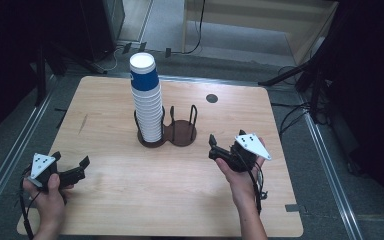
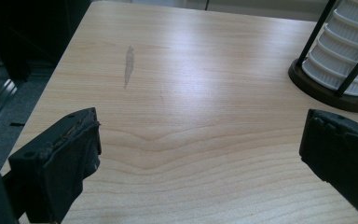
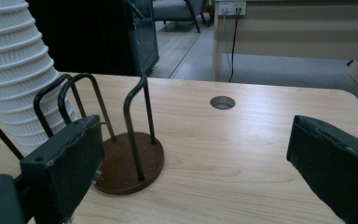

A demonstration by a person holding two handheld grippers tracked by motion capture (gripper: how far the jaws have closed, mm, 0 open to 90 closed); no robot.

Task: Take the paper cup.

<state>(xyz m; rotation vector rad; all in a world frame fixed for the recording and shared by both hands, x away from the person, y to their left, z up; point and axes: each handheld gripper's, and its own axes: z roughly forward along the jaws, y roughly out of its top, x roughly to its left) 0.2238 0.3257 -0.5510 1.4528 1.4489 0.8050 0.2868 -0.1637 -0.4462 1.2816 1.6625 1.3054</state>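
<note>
At the desk's point(image 1: 105, 200) near left corner the left gripper point(image 1: 72, 168) rests low with its fingers point(image 2: 60, 163) spread wide and empty, pointing toward the tall stack of paper cups point(image 1: 147, 100) standing in the left ring of a two-ring wire holder point(image 1: 182, 131) at mid-desk, the top cup blue-banded. The nested cups look light, thin-walled and easily crushed, probably snug together, so a gentle pinch at the top cup's rim seems wise. Right of the holder, the right gripper point(image 1: 213, 145) hovers, fingers point(image 3: 65, 168) likewise released, facing the holder's vacant ring.
</note>
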